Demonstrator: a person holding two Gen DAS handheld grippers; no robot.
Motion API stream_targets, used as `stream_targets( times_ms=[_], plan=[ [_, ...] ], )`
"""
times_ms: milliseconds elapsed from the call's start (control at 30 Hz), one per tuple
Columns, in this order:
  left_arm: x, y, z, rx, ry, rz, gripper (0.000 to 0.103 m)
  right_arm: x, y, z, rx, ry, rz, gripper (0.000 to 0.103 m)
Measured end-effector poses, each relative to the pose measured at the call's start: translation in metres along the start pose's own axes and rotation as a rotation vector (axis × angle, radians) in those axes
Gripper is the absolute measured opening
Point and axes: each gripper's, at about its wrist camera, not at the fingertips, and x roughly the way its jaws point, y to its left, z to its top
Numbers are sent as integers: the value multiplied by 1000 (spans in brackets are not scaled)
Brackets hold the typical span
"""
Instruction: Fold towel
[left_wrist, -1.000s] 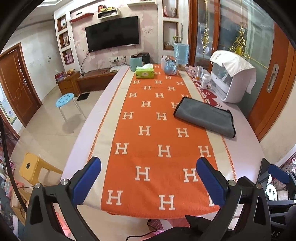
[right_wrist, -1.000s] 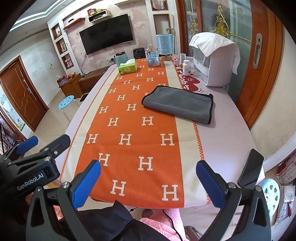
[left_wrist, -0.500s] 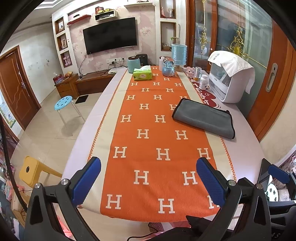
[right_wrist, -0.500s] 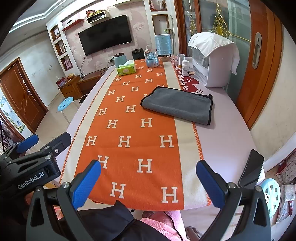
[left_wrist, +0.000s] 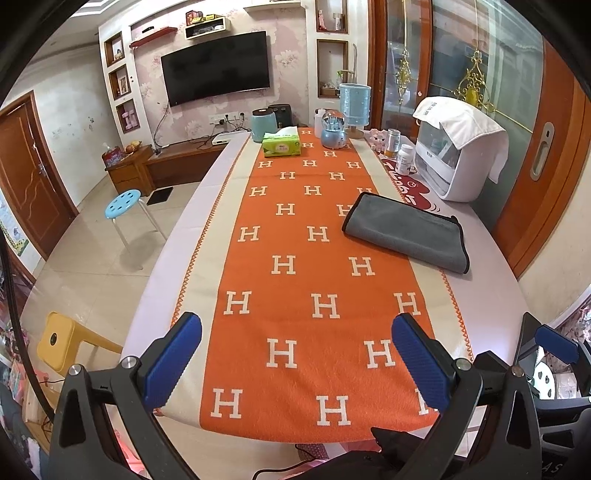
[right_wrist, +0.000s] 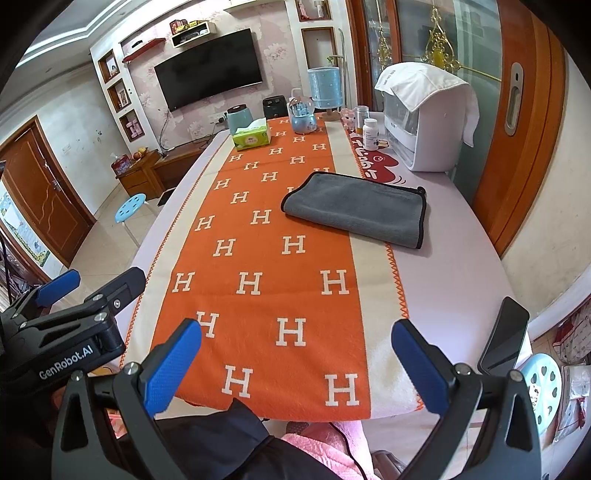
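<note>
A grey towel with black edging (left_wrist: 406, 232) lies folded flat on the right side of the table, partly on the orange runner (left_wrist: 306, 280); it also shows in the right wrist view (right_wrist: 358, 210). My left gripper (left_wrist: 295, 354) is open and empty above the table's near end, well short of the towel. My right gripper (right_wrist: 295, 362) is open and empty, also at the near end. The left gripper's body shows at the left of the right wrist view (right_wrist: 66, 321).
A white appliance (left_wrist: 458, 155) draped with a white cloth stands at the right rear. A tissue box (left_wrist: 281, 144), bottles and a blue container crowd the far end. A black phone (right_wrist: 504, 336) lies at the near right edge. Stools stand on the floor.
Both grippers have drawn back and risen slightly, so the table looks a little farther away. The towel has not moved. Both jaws stay open.
</note>
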Motion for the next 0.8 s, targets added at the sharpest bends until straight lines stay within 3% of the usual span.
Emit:
stream_targets(
  times_ms=[800],
  plan=[
    [-2, 12, -8, 1, 16, -8, 102, 5, 3, -5, 6, 4, -1, 103]
  ],
)
